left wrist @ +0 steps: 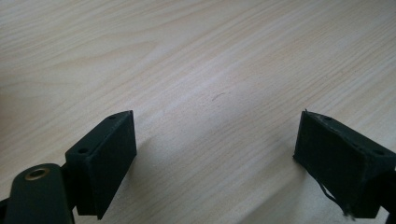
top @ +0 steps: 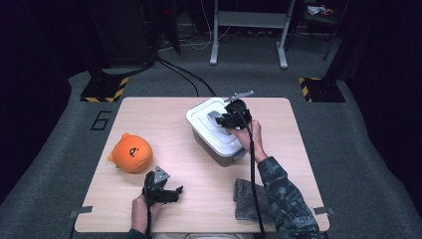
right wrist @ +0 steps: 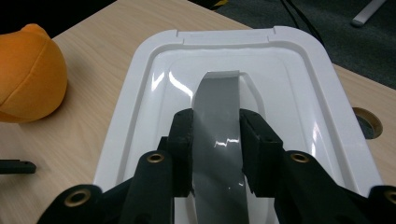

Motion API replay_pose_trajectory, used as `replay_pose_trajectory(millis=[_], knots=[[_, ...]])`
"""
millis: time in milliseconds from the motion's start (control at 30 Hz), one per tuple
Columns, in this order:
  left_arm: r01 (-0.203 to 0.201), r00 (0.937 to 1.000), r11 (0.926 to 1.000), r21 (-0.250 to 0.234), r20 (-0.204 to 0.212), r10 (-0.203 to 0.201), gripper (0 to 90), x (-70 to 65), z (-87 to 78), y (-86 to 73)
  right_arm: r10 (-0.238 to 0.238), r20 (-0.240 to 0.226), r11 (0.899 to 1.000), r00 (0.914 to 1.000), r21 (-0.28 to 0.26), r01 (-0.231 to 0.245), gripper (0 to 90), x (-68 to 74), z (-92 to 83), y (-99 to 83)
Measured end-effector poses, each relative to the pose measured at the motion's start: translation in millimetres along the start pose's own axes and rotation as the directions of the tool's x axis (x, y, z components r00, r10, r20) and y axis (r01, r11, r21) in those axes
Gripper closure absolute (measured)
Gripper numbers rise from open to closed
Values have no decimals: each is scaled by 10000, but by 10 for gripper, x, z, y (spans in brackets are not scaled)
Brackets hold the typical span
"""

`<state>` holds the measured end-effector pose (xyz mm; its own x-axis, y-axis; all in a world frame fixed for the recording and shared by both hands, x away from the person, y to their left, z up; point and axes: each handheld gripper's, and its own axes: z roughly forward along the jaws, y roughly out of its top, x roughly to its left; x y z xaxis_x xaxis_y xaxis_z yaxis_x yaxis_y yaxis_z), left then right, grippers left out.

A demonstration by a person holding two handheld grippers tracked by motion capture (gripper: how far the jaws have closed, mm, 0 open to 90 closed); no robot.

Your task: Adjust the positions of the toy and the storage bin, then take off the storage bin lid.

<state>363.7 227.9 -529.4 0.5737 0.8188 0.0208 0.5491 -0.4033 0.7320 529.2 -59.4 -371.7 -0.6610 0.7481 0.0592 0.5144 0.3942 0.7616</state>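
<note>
Right claw (right wrist: 216, 154) is closed on the grey handle (right wrist: 219, 116) in the middle of the white lid (right wrist: 140, 93), pads pressing its two sides; the handle's lower end runs out of the right gripper view. That lid sits on a grey box (top: 211, 147) at the far middle of the tabletop (top: 164, 124), its contents hidden. Left claw (left wrist: 215, 154) stands wide over bare wood, near the orange plush (top: 131, 153)

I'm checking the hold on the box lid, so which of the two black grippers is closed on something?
The right gripper: its jaws clamp the grey handle of the white plastic lid. The left gripper hangs open over bare wooden table.
</note>
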Motion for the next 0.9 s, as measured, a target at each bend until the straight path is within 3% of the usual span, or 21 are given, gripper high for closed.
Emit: replay_pose_trajectory(millis=[333, 733, 900], knots=[[17, 10000, 10000, -41, -19, -17, 123, -2, 3, -2, 227, -12, 9997, 9997, 101, -227, 673, 107, -23, -16], [11, 10000, 10000, -2, 7, -11, 123, 0, 1, 0, 24, 105, 9999, 9999, 102, -25, 671, 118, -19, -17], [8, 10000, 10000, -12, -9, -8, 123, 0, 1, 0, -271, 485, 9994, 9985, 246, 259, 635, 161, -7, -1]])
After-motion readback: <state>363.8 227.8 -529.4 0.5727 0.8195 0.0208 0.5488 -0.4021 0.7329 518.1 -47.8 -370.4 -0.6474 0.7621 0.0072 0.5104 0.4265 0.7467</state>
